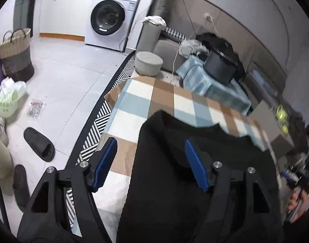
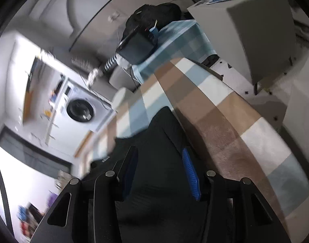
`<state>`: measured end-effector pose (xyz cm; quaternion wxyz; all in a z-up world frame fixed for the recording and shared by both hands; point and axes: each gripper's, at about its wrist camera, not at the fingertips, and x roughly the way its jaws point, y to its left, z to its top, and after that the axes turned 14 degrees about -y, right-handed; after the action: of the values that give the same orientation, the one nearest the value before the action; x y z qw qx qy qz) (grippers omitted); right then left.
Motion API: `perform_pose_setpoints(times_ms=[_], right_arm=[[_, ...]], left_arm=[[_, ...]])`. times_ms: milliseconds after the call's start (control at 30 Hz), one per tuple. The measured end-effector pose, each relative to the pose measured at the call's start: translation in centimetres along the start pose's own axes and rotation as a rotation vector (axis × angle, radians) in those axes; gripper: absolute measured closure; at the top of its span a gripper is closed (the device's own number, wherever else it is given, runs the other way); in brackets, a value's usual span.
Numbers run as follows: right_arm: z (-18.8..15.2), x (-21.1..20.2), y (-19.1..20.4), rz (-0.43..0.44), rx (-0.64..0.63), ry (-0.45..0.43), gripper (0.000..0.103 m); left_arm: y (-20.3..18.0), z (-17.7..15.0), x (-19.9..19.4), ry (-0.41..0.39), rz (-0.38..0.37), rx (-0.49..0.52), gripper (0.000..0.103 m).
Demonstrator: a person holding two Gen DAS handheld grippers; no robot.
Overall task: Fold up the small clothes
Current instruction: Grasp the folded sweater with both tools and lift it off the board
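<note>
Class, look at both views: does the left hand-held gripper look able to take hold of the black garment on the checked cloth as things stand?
Probably yes. The left hand-held gripper stands open right above the black garment, whose edge lies between its blue pads, and nothing blocks the way.

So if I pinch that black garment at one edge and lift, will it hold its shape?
Probably not. The black garment drapes limply on the checked cloth, so it should sag. It looks thin and light, and may drag along rather than slip.
</note>
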<state>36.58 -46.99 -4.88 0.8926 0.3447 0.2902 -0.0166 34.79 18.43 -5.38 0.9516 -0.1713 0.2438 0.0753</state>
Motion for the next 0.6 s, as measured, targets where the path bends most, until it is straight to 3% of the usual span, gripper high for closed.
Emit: perform_pose_setpoints(times_ms=[200,300,433,500,567,600], right_arm=[[-0.9,1.9,-0.2,-0.069,-0.079,0.053,0.056],[-1.2,2.3,-0.2,-0.075,-0.086,0.069,0.056],[-1.8,1.8,0.7,-0.067,-0.136,0.075,0.056],[-2.0,1.6,1.2,-0.043,-0.145,0.082,0.056],[-2.2,1.3,1.5,-0.028,-0.141,0.082,0.056],[-2.3,1.2,1.6,-0.025,-0.139,0.079,0.056]], left_arm=[[-1.1,-1.7,2.4,0.079,0.002,0.038,0.036],[-2.5,-2.3,3.3,0.144,-0.081,0.04,0.036],[-3.8,-2.4,3.9,0.208,-0.21,-0.081,0.036],[-4.7,-2.7,5.3,0.253,-0.185,-0.084,0.037],[-5.2,-2.9,6.7,0.275,-0.173,-0.106,0.067],[-5.4,-3.0,7.5,0.284,-0.159,-0.115,0.098]])
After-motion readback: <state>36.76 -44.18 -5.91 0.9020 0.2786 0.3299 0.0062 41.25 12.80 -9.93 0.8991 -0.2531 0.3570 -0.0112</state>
